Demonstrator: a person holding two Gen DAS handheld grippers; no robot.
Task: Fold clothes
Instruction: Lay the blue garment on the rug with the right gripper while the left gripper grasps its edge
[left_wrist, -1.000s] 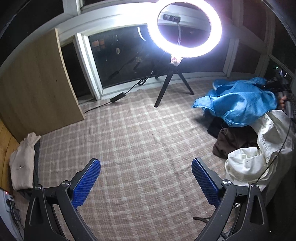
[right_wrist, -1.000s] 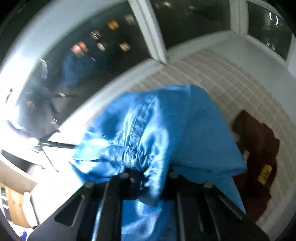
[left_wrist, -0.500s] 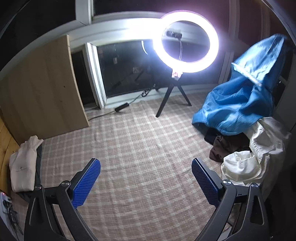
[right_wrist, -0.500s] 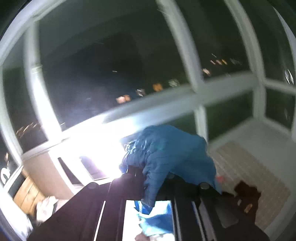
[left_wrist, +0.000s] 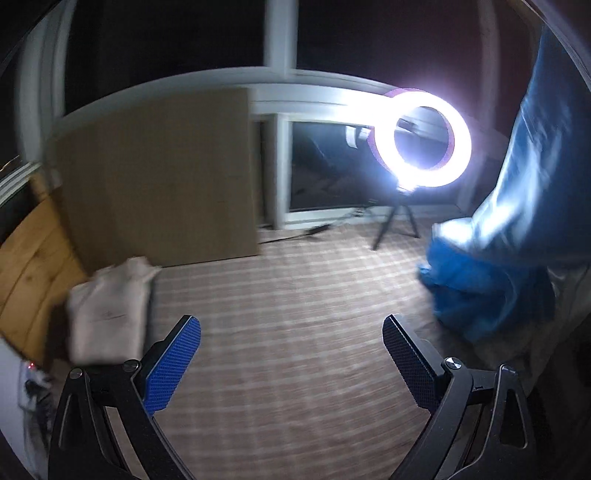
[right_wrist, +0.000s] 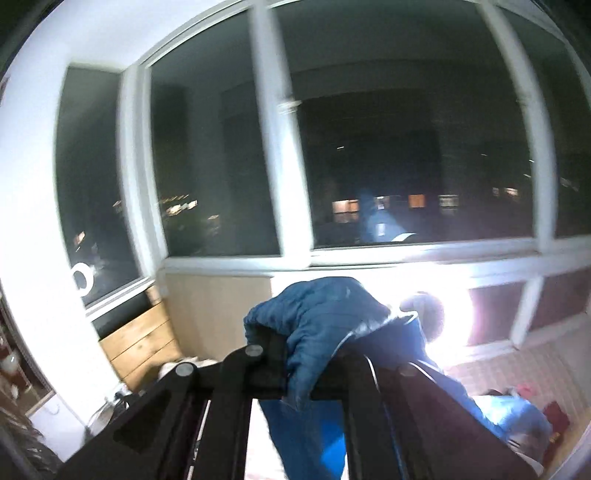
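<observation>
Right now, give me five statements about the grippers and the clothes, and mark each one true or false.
1. The right gripper is shut on the blue garment. True.
2. The left gripper grips the blue garment. False: its jaws stand apart with nothing between them, over the checked cover.
3. The blue garment lies flat on the checked cover. False: it hangs raised at the right of the left wrist view, its lower part bunched down near the cover.
4. A folded pale garment lies at the left, near the wooden panel. True.
5. The ring light is switched off. False: it glows bright on its tripod.
</observation>
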